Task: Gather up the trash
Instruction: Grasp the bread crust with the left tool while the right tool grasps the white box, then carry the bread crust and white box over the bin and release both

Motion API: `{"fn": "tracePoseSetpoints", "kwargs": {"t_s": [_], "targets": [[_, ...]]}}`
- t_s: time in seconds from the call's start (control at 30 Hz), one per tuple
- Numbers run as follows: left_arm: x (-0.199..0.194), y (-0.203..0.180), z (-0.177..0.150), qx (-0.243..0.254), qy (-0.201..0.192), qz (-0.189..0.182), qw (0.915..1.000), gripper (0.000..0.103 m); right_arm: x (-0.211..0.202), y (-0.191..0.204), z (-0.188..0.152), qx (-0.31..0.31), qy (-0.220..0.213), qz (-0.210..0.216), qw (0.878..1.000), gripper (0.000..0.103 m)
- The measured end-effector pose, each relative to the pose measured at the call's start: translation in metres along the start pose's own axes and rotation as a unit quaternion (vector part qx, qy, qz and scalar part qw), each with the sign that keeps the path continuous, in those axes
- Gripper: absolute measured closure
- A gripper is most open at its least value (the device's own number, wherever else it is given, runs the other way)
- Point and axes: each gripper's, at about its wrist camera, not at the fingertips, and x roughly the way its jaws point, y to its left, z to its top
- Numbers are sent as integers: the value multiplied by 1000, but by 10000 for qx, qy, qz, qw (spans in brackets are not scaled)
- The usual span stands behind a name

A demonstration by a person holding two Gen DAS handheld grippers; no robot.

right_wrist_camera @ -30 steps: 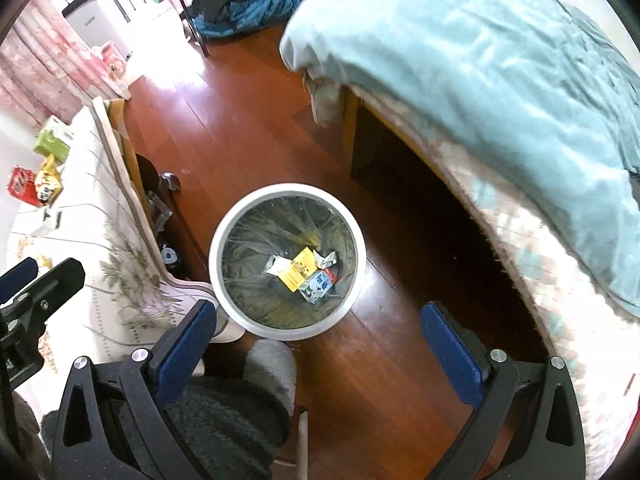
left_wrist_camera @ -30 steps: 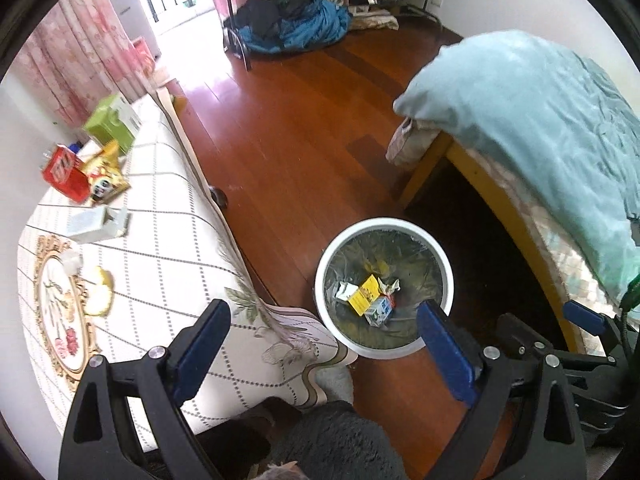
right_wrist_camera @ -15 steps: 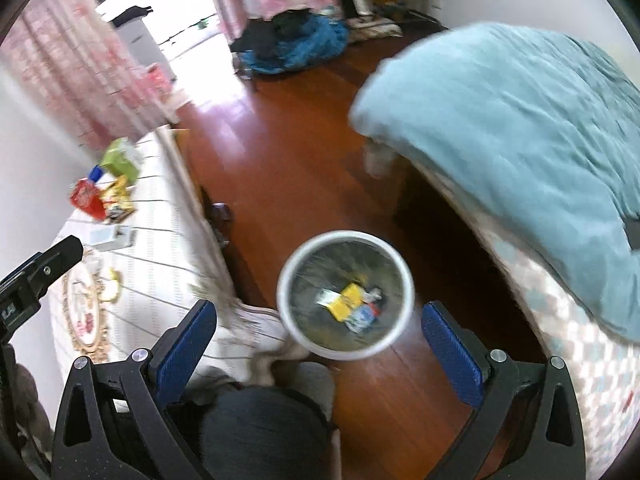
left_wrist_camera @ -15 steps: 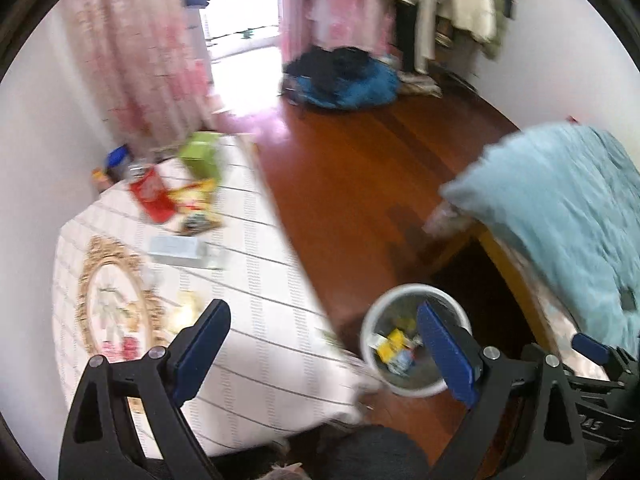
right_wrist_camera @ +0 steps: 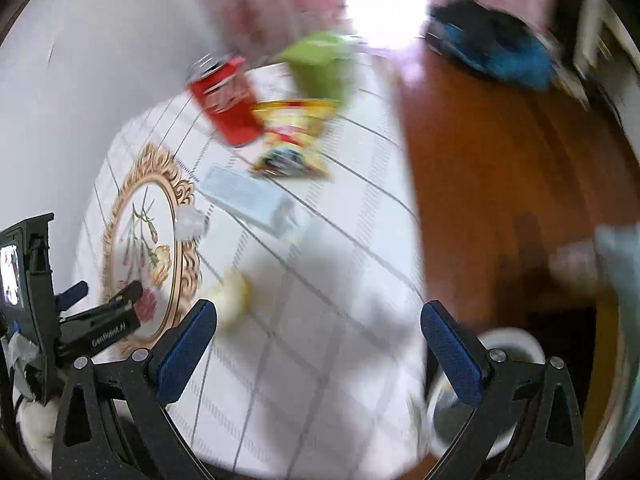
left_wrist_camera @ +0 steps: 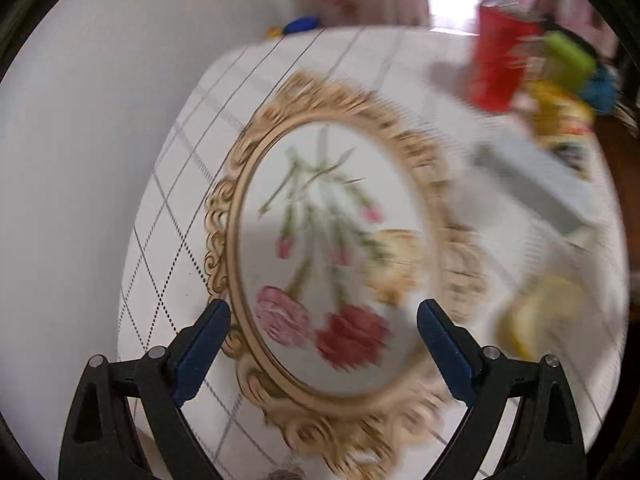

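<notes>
Left wrist view: left gripper (left_wrist_camera: 323, 325) spread wide, empty, over gold-framed flower print (left_wrist_camera: 320, 264) on tablecloth (right_wrist_camera: 320, 320). Right gripper (right_wrist_camera: 318, 328) likewise wide, empty. Red can (right_wrist_camera: 226, 102), snack bag (right_wrist_camera: 294, 140), green carton (right_wrist_camera: 322, 66), white box (right_wrist_camera: 250, 200), yellow scrap (right_wrist_camera: 234, 294) beyond print; white bin (right_wrist_camera: 508, 344) off table edge.

Motion blur smears both views. In the right wrist view the trash bin (right_wrist_camera: 516, 344) at the table's near right corner is partly hidden behind the right gripper's (right_wrist_camera: 318, 350) finger. The red can's (right_wrist_camera: 226, 100) lettering is unreadable; the yellow scrap (left_wrist_camera: 540, 316) is shapeless.
</notes>
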Motion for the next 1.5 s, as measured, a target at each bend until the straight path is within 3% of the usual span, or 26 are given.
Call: {"fn": "tracePoseSetpoints", "kwargs": {"t_s": [0.07, 0.23, 0.33, 0.43, 0.47, 0.5, 0.7, 0.83, 1.0, 1.07, 1.1, 1.17, 1.2, 1.23, 1.5], "targets": [[18, 7, 3, -98, 91, 37, 9999, 8, 28, 28, 27, -578, 111, -90, 9982, 14], [34, 14, 8, -203, 95, -33, 9997, 5, 93, 67, 77, -1417, 449, -326, 9884, 14], [35, 15, 10, -180, 63, -80, 9998, 5, 125, 86, 88, -1817, 708, -323, 9803, 14], [35, 13, 14, -137, 74, -96, 9998, 5, 134, 93, 86, -1917, 742, -222, 9784, 37], [34, 13, 12, -103, 67, -84, 9999, 5, 132, 92, 85, -1898, 703, -198, 9791, 50], [35, 13, 16, -110, 77, -92, 9999, 5, 129, 90, 84, -1844, 701, -191, 9802, 59], [-1, -15, 9, 434, -206, -691, 9965, 5, 90, 30, 54, -733, 587, -290, 9952, 60], [-32, -62, -9, 1324, -319, -1427, 9804, 5, 67, -19, 3, 67, 518, -406, 9978, 60], [-22, -119, -20, 2143, -123, -1542, 9644, 8, 67, -50, -48, 690, 658, -352, 9948, 61], [-17, -129, -23, 2263, -100, -1529, 9619, 16, 65, -49, -56, 606, 577, -531, 9951, 61], [-15, -132, -23, 2296, -121, -1473, 9620, 31, 64, -49, -57, 604, 558, -516, 9953, 61], [-17, -131, -24, 2223, -184, -1534, 9627, 46, 65, -49, -60, 602, 541, -559, 9951, 61], [-18, -130, -23, 2172, -184, -1615, 9625, 59, 65, -49, -60, 613, 527, -570, 9951, 61], [-19, -129, -23, 2159, -202, -1637, 9624, 63, 65, -50, -59, 645, 513, -570, 9950, 61], [-30, -127, -30, 2210, -387, -1546, 9622, 71, 66, -40, -58, 599, 430, -621, 9953, 61]]}}
